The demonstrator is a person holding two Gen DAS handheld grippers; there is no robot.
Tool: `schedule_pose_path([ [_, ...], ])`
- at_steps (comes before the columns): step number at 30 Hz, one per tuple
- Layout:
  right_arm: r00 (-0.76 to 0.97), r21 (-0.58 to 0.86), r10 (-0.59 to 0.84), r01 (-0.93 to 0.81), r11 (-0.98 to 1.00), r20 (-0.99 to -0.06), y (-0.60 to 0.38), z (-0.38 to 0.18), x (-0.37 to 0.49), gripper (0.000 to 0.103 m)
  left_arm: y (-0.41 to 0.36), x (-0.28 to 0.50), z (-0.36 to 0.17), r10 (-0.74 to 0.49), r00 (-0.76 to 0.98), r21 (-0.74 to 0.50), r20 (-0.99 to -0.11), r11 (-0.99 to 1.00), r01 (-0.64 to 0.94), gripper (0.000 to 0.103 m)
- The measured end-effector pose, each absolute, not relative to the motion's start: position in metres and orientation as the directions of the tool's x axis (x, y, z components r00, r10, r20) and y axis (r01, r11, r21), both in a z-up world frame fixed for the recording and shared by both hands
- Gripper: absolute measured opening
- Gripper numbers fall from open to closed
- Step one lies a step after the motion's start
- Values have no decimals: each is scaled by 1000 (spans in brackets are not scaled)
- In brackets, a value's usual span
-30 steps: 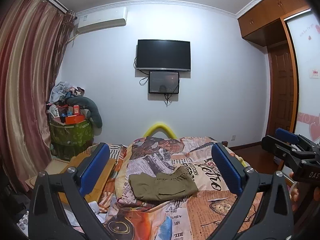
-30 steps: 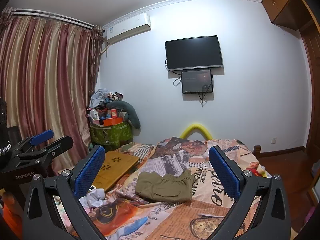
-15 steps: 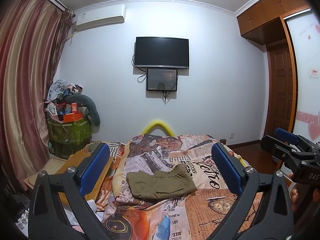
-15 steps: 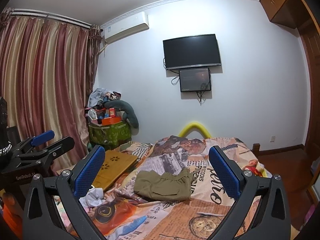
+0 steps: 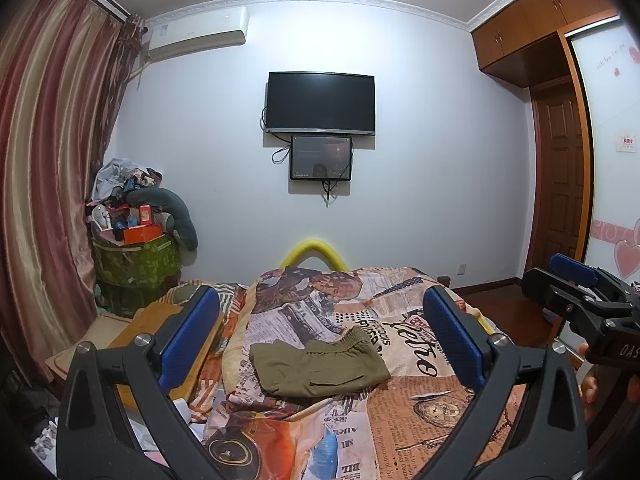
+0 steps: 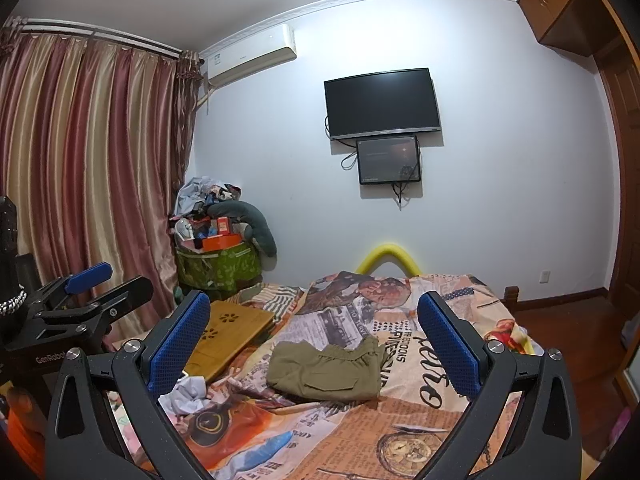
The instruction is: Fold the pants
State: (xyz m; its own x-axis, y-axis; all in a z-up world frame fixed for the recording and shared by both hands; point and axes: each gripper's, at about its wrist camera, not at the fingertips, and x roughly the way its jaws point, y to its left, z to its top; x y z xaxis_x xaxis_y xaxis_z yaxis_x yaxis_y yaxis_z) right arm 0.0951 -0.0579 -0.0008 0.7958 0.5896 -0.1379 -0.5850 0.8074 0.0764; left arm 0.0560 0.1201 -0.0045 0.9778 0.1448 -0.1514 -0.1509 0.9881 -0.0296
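Olive-green pants (image 5: 320, 366) lie folded into a compact rectangle on the newspaper-print bedspread (image 5: 400, 412), elastic waistband toward the far right. The right wrist view shows the same folded pants (image 6: 326, 372) in mid bed. My left gripper (image 5: 320, 340) is held well back from and above the pants, open, nothing between its blue pads. My right gripper (image 6: 314, 340) is likewise open, empty and apart from the cloth. Each gripper shows at the edge of the other's view: the right one (image 5: 576, 292), the left one (image 6: 92, 284).
A wooden lap tray (image 6: 228, 336) lies on the bed's left side with crumpled white paper (image 6: 186, 394) near it. A green bin piled with clutter (image 6: 218, 256) stands in the corner by the curtains (image 6: 88, 184). A TV (image 5: 320, 102) hangs on the far wall; a wooden door (image 5: 560, 184) is on the right.
Both cameras have tilted and shifted slightly, so the room sits a little differently in view. The pants lie in the same folded shape and both grippers stay open.
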Motion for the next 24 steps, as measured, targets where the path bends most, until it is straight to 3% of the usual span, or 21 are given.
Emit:
schedule_pose_path([
  [24, 807, 81, 576, -570, 818, -133, -62, -1, 95, 103, 126, 62, -10, 97, 978, -38, -184, 994, -105, 103],
])
